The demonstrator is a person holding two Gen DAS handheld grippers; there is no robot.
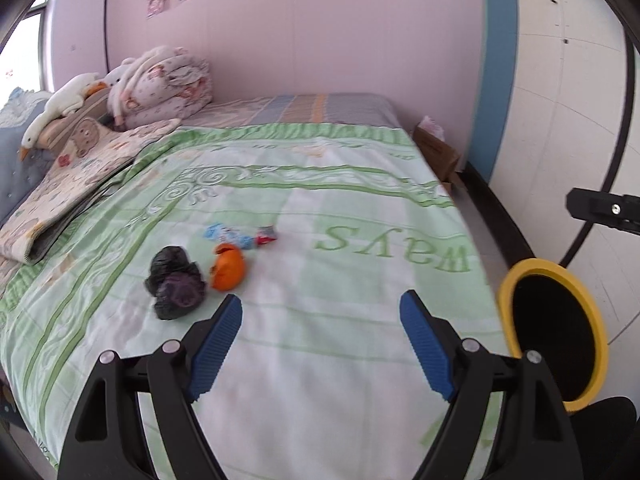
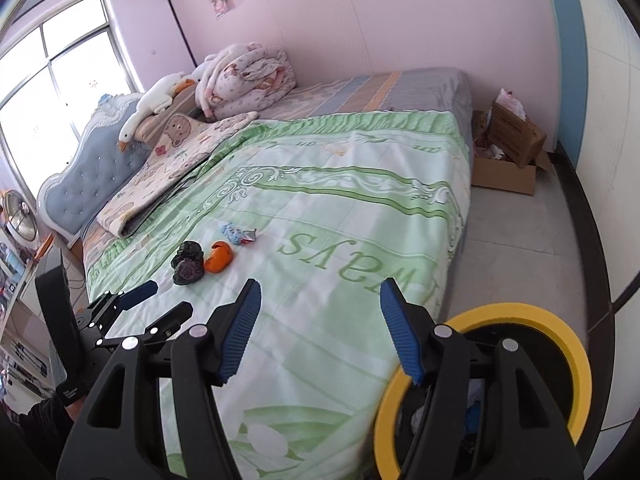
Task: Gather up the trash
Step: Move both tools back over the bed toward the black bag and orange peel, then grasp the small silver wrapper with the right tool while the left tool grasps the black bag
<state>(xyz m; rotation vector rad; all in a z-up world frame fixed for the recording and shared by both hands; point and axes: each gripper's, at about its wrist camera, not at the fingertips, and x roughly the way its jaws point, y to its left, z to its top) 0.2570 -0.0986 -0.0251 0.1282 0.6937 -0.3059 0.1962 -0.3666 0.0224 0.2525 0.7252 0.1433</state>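
Note:
Three pieces of trash lie together on the green bedspread (image 1: 320, 208): a crumpled black plastic bag (image 1: 176, 282) (image 2: 188, 266), an orange peel (image 1: 229, 267) (image 2: 219, 257) and a blue-and-red wrapper (image 1: 240, 236) (image 2: 239, 235). A yellow-rimmed bin (image 1: 554, 332) (image 2: 520, 380) stands on the floor at the bed's right side. My left gripper (image 1: 321, 308) is open and empty, just short of the bag and peel; it also shows in the right wrist view (image 2: 160, 300). My right gripper (image 2: 320, 292) is open and empty, over the bed edge next to the bin.
Folded quilts (image 2: 248, 76), a patterned blanket (image 2: 176, 160) and a plush goose (image 2: 156, 100) lie at the head of the bed. A cardboard box (image 2: 512, 148) sits on the floor by the far wall. A window (image 2: 60, 88) is at the left.

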